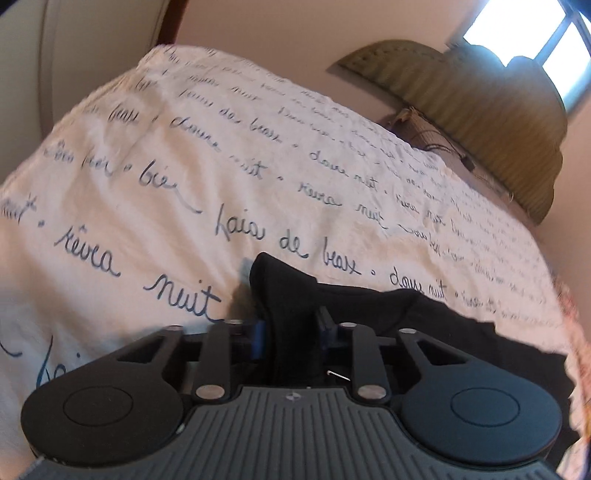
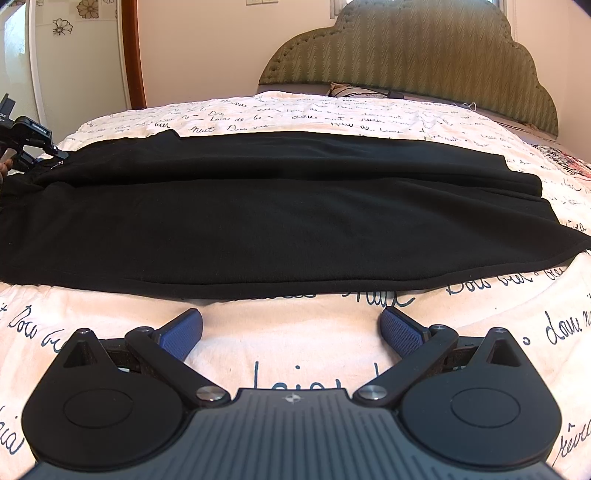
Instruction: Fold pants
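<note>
Left wrist view: the left gripper is clamping a bunched end of the black pants, its fingers narrowed onto a ridge of fabric that is standing up between the blue pads. The pants are trailing off toward the right of the gripper across the white quilt printed with cursive script; the green headboard is sitting beyond the quilt's far edge, with a bright window above it. The frame is tilting and slightly blurring (hard to say which end of the garment this is). Right wrist view: the right gripper is hovering just short of the pants, fingers spread wide and holding nothing, blue pads pointing toward the near hem. Relative to the headboard, the pants are lying crosswise on the quilt, flattened, one leg seeming to be stacked over the other. The left gripper is showing at the garment's left end. My reading: the lengthwise fold is done and the end-to-end fold is starting. The next move is probably calling for the right gripper to take a matching hold so the end carries over evenly. The quilt is offering bare cloth on the headboard side and the near side; its right edge is lying close to the pants' right end.
</note>
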A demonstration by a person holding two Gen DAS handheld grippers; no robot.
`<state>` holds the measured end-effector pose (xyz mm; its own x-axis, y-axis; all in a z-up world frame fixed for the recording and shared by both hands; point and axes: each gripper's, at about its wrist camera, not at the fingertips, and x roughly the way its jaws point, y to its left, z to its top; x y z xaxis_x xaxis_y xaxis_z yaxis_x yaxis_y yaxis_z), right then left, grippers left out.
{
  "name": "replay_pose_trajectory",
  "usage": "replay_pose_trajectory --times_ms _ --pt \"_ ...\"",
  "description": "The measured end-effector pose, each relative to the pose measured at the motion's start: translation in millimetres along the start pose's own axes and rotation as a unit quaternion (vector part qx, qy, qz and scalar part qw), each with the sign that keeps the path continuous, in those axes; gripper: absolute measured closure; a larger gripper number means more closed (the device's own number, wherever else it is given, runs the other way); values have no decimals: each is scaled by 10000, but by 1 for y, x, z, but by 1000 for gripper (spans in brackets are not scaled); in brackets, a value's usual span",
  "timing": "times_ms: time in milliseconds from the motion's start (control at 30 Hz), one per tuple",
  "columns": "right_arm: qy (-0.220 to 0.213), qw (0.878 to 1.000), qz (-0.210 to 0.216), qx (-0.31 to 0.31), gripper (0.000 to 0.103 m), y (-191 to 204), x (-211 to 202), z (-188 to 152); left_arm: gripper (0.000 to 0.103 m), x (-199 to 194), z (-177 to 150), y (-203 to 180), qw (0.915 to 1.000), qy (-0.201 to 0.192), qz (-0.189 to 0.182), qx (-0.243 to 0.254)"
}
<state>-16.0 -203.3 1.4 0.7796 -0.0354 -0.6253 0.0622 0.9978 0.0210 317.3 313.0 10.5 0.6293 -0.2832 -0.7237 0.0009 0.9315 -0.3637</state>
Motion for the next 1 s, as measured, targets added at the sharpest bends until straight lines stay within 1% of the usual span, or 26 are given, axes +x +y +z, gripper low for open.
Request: replay_pose_trajectory --times_ms 33,67,100,133,167,233,267,300,367,433,467,533,567,600,700,800,900,1000 --pt "6 10000 38 18 0 -2 0 1 89 -3 -2 -9 9997 -110 66 204" --pt "35 9999 108 46 0 -4 -1 4 97 -10 -5 -17 9985 -278 150 457" --pt "109 9996 217 109 0 -8 -3 9 99 -16 -6 -26 9961 -450 248 713" --pt "173 9988 385 232 0 -13 -6 16 99 -24 -8 -35 9935 -626 254 918" --pt "156 9966 656 469 0 -22 -10 26 99 -32 -11 -41 9909 -812 216 1051" --pt "-120 9917 1035 751 0 -34 -20 46 99 -47 -17 -51 9853 -1172 138 1233" --pt "-326 9906 1141 682 0 -37 -24 58 99 -54 -21 -55 9826 -1317 87 1309" --pt "-519 9911 1139 447 0 -36 -27 73 99 -59 -24 -59 9796 -1456 20 1386" --pt "-848 9896 1081 -415 0 -28 -26 102 99 -70 -30 -68 9751 -1638 -108 1493" --pt "-1076 9785 1020 -1432 0 -15 -15 127 99 -80 -34 -72 9717 -1790 -283 1514" --pt "-1072 9692 1051 -1955 0 -7 -3 139 99 -85 -36 -73 9698 -1858 -372 1534" --pt "-976 9507 1165 -2702 0 7 26 159 99 -93 -37 -75 9679 -1929 -474 1540" --pt "-839 9439 1340 -2899 0 12 41 168 99 -96 -37 -74 9674 -1948 -495 1541" --pt "-605 9375 1621 -3018 0 16 59 178 99 -98 -37 -74 9668 -1972 -505 1547" --pt "146 9222 2395 -3032 0 29 110 208 99 -106 -39 -71 9630 -2115 -551 1574" --pt "547 9071 2843 -3054 0 37 148 228 99 -114 -45 -69 9579 -2323 -733 1516" --pt "631 9025 3019 -3006 0 42 176 248 99 -122 -52 -71 9541 -2442 -874 1495" --pt "765 8994 3157 -2926 0 42 203 261 99 -131 -60 -77 9470 -2602 -981 1611"
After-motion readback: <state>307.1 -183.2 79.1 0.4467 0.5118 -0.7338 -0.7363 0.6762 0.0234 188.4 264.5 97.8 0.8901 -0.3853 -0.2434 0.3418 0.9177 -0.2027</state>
